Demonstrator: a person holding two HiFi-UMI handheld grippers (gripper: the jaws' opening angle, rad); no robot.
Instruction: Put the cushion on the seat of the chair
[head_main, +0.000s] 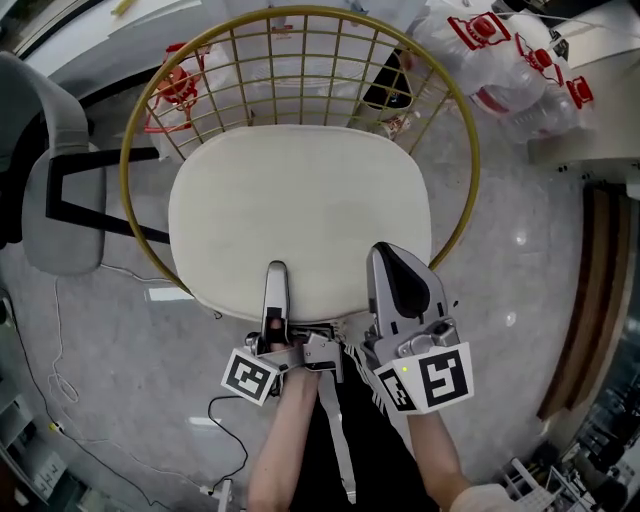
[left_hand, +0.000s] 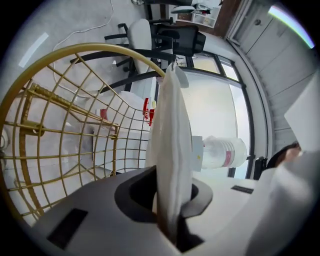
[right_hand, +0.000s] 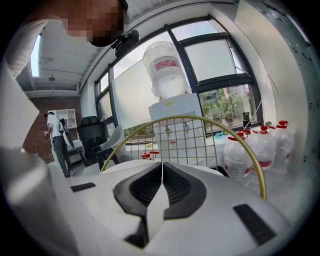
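Note:
A cream cushion lies across the round seat of the gold wire chair, its near edge towards me. My left gripper is shut on that near edge. In the left gripper view the cushion stands edge-on between the jaws of the left gripper, with the chair's wire back to the left. My right gripper lies over the cushion's near right corner. In the right gripper view the right gripper has its pads meeting in a thin line, with cream material in the slit. The cushion's top and the chair rim lie beyond.
Large red-capped water bottles stand behind the chair at the right, more bagged items at its left. A grey office chair is at the far left. Cables trail on the floor. A water dispenser and a standing person are ahead.

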